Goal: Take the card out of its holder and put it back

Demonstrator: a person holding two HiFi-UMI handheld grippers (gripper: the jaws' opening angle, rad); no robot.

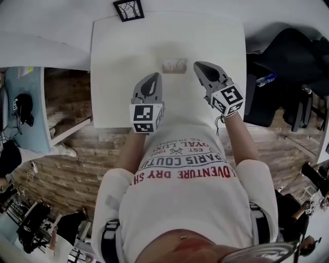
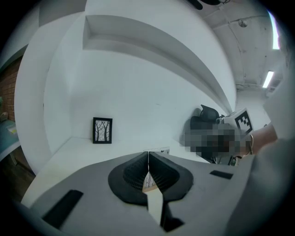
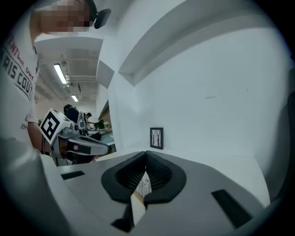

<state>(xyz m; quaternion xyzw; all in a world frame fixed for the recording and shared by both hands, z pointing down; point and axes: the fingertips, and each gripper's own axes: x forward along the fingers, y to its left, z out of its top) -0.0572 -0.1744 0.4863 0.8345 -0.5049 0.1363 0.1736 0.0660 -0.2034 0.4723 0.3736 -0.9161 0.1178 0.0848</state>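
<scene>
Head view: white worktop point(image 1: 118, 61) with a small framed tree picture point(image 1: 128, 9) at its far edge. The card point(image 1: 175, 65) stands mid-worktop, apart from both tools. It lies just beyond and between their tips. Its print is too small to read, and so is how it is seated. The left hand-held gripper point(image 1: 153, 77) and right hand-held gripper point(image 1: 198, 65) are both above the near half of the worktop, marker cubes toward the person. The shirt point(image 1: 180, 169) print is upside down from here: "PARIS COUTU…", and in red "…VENTURE DRY".

Left gripper view: jaws pressed together, tips meeting, nothing pinched. The card's top edge peeks just over the tips. The framed picture is back left, and the right tool's marker cube is at right.

Right gripper view: jaws pressed together, nothing pinched. The framed picture is straight ahead against the wall. The left tool and its cube are at left. The shirt edge shows "…RIS COU…".
</scene>
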